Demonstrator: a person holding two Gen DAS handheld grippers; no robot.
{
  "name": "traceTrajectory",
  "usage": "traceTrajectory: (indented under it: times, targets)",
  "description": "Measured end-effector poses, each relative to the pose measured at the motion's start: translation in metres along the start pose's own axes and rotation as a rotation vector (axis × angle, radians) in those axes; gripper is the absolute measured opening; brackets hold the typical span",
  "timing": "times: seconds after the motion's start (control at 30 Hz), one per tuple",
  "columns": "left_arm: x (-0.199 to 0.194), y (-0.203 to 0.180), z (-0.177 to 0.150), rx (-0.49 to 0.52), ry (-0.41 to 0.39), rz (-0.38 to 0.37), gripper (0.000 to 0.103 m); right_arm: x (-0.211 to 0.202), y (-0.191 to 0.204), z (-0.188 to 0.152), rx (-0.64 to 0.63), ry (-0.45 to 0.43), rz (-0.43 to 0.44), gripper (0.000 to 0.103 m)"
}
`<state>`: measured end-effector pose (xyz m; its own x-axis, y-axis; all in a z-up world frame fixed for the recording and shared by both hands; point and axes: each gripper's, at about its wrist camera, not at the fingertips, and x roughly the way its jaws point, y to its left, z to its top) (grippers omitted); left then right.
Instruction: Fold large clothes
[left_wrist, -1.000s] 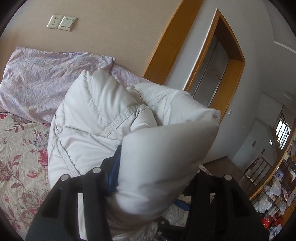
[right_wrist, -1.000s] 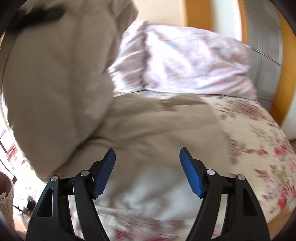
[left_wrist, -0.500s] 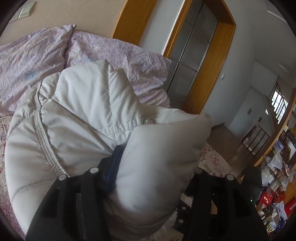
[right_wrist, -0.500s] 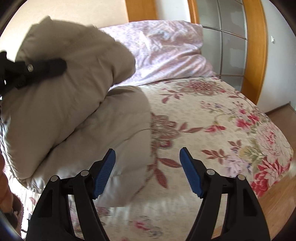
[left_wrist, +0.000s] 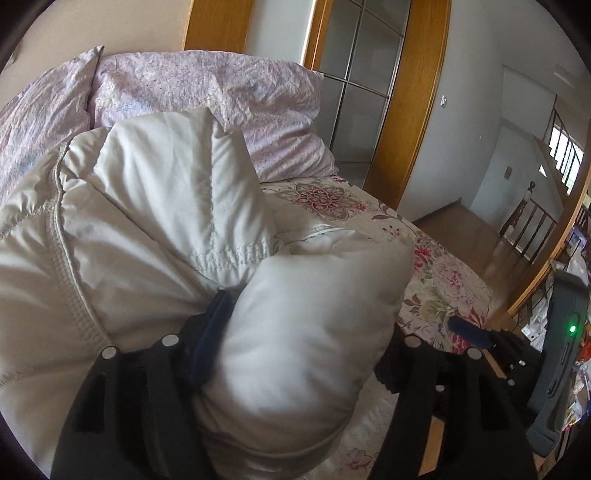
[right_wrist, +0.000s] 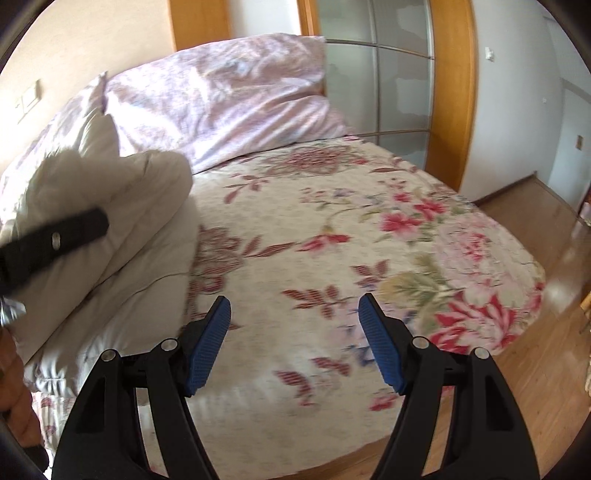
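A white puffer jacket (left_wrist: 155, 229) lies bunched on the floral bedspread (left_wrist: 436, 266). A thick fold of it bulges between the fingers of my left gripper (left_wrist: 306, 321). The left blue pad (left_wrist: 214, 325) still presses into the fabric while the jaws are opening; the other pad is hidden behind the fold. In the right wrist view the jacket (right_wrist: 122, 206) sits at the left, with a black finger of the left gripper (right_wrist: 55, 236) across it. My right gripper (right_wrist: 294, 301) hovers open over bare bedspread (right_wrist: 369, 229), right of the jacket, with nothing between its pads.
Two lilac pillows (right_wrist: 229, 96) lean at the head of the bed. A wooden-framed glass door (left_wrist: 417, 110) stands behind it. Wooden floor (right_wrist: 535, 206) runs past the bed's right edge. Cluttered shelves (left_wrist: 580, 350) show at the far right. A person's hand (right_wrist: 14, 387) is at the left edge.
Both views swung right along the bed. The jacket fold came down toward the bedspread in the left gripper, whose fingers spread wider. The right gripper moved off the jacket to bare bedspread.
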<state>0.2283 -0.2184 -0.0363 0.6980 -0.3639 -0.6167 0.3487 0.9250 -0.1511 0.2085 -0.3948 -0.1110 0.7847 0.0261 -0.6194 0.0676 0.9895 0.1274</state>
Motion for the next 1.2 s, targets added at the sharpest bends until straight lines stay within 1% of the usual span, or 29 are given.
traceTrajectory:
  times: [0.07,0.27,0.4,0.57,0.77,1.03,1.1,1.17,1.2]
  targets:
    - [0.008,-0.004,-0.001,0.014,0.013,-0.002,0.07,-0.002,-0.007,0.001,0.003,-0.015,-0.029,0.073]
    - [0.024,-0.004,-0.001,0.003,0.037,-0.006,0.07,-0.005,-0.022,0.003,0.028,-0.021,-0.048,0.073]
    - [0.03,-0.005,-0.001,0.009,0.042,0.008,0.071,-0.003,-0.027,0.005,0.037,-0.01,-0.057,0.073]
    - [0.037,-0.007,-0.001,0.016,0.05,0.023,0.072,0.003,-0.029,0.007,0.034,0.005,-0.061,0.073]
    - [0.042,-0.009,-0.003,0.023,0.055,0.034,0.073,0.009,-0.025,0.011,0.017,0.003,-0.044,0.073]
    - [0.039,-0.008,-0.001,0.007,0.058,0.028,0.073,0.01,-0.02,0.009,0.014,0.017,-0.027,0.073]
    - [0.034,-0.01,-0.001,0.005,0.053,0.024,0.074,0.008,-0.019,0.008,0.011,0.018,-0.025,0.073]
    - [0.027,-0.014,-0.001,0.01,0.044,0.015,0.079,0.005,-0.019,0.006,0.011,0.016,-0.028,0.073]
    - [0.022,-0.018,-0.001,0.014,0.036,0.009,0.083,0.003,-0.019,0.005,0.013,0.015,-0.029,0.073]
